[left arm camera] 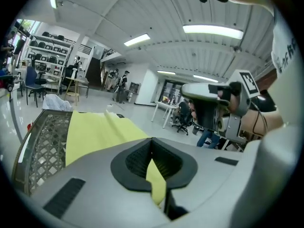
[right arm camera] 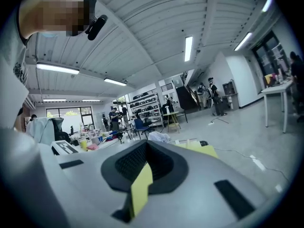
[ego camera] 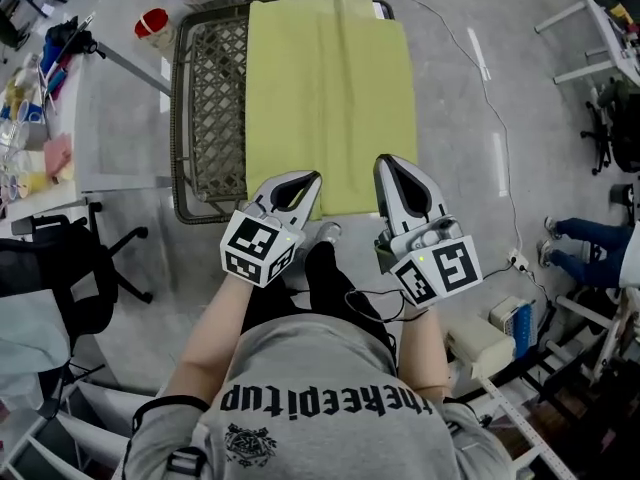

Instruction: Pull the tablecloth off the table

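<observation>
A yellow-green tablecloth (ego camera: pixel 330 98) lies over the right part of a table with a metal lattice top (ego camera: pixel 212 98); the lattice at the left is bare. Both grippers sit at the cloth's near edge. My left gripper (ego camera: pixel 312 180) is shut on the near left corner, and a strip of the cloth (left arm camera: pixel 156 177) shows pinched between its jaws in the left gripper view. My right gripper (ego camera: pixel 385 163) is shut on the near right corner, with a yellow strip (right arm camera: pixel 141 186) clamped between its jaws. The rest of the cloth (left arm camera: pixel 95 132) stretches flat away from me.
A white side table (ego camera: pixel 115 118) stands to the left of the lattice table, with a red cup (ego camera: pixel 153 22) beyond it. An office chair (ego camera: pixel 90 268) is at my left. A person's legs (ego camera: pixel 590 238) and a power strip (ego camera: pixel 517 261) are on the floor at the right.
</observation>
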The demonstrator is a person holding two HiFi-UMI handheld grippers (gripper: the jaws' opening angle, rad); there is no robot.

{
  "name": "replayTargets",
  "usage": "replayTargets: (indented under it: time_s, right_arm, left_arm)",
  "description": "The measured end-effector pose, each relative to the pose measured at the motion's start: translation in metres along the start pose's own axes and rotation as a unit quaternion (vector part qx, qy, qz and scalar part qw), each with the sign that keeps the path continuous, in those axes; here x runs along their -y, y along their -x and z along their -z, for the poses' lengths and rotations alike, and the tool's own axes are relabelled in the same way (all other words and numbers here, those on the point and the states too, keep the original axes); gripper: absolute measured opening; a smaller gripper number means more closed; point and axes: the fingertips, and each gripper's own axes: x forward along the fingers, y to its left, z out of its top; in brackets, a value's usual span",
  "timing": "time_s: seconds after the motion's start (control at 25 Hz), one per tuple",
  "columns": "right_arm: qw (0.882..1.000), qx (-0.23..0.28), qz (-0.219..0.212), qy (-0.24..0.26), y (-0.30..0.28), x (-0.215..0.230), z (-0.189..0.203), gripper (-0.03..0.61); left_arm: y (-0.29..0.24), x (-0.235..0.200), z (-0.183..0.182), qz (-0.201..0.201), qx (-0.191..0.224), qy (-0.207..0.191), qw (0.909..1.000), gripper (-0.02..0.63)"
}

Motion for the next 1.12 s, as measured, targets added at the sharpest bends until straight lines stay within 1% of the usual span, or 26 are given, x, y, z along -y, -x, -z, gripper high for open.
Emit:
replayTargets:
  time_s: [0.24, 0.44, 0.64, 0.92, 1.12]
  right_arm:
    - [0.999, -0.003, 0.053, -0.012, 0.026, 0.027, 0.012, 0.011]
    - [0.994, -0.005, 0.106, -0.022, 0.057, 0.051, 0.022, 0.011]
    - [0.988, -0.011, 0.150, -0.039, 0.087, 0.074, 0.035, 0.011]
    - [0.976, -0.036, 0.202, -0.072, 0.116, 0.102, 0.073, 0.011]
    - [0.968, -0.060, 0.222, -0.101, 0.126, 0.118, 0.106, 0.011]
  left_arm:
    - [-0.013, 0.022, -0.013, 0.025, 0.003, -0.040, 0.9989, 0.014]
    - [-0.027, 0.049, -0.017, 0.066, 0.007, -0.054, 0.9963, 0.014]
    - [-0.044, 0.073, -0.012, 0.098, -0.007, -0.064, 0.9932, 0.014]
    - [-0.060, 0.094, -0.004, 0.116, -0.021, -0.083, 0.9895, 0.014]
    - [-0.066, 0.101, 0.000, 0.121, -0.028, -0.088, 0.9884, 0.014]
